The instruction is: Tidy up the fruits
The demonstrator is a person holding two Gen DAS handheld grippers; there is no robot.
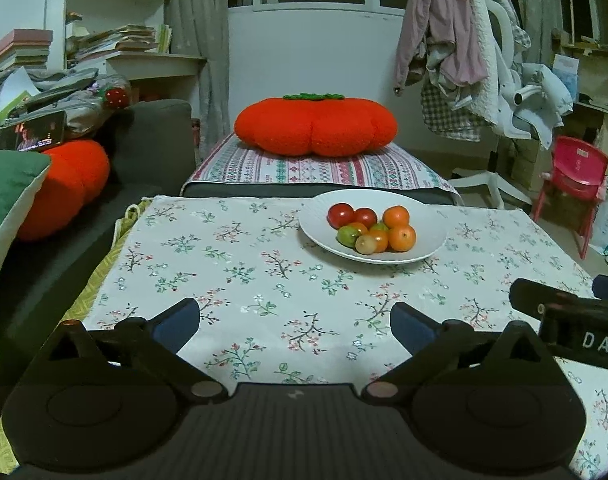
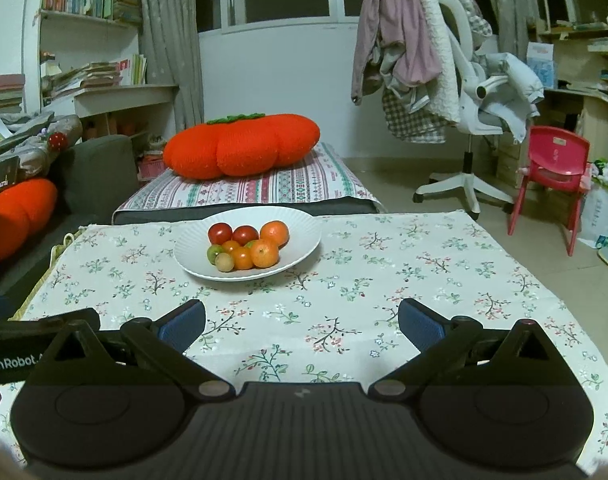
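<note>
A white plate (image 1: pixel 424 236) (image 2: pixel 304 236) sits on the floral tablecloth toward the table's far side. It holds a pile of small fruits: two red tomatoes (image 1: pixel 340 215) (image 2: pixel 219 233), several oranges (image 1: pixel 402 237) (image 2: pixel 265 253), and greenish ones (image 1: pixel 348 236) (image 2: pixel 214 253). My left gripper (image 1: pixel 295 322) is open and empty, low over the near cloth, short of the plate. My right gripper (image 2: pixel 301 324) is open and empty, also near the front. The right gripper's body shows at the right edge of the left wrist view (image 1: pixel 568 312).
The floral tablecloth (image 1: pixel 243 280) (image 2: pixel 424 272) covers the table. Behind it stands a striped bench with an orange pumpkin cushion (image 1: pixel 316 126) (image 2: pixel 241 146). A dark sofa (image 1: pixel 143 140) is on the left, a clothes-laden chair (image 2: pixel 444 80) and a red child's chair (image 2: pixel 552 176) on the right.
</note>
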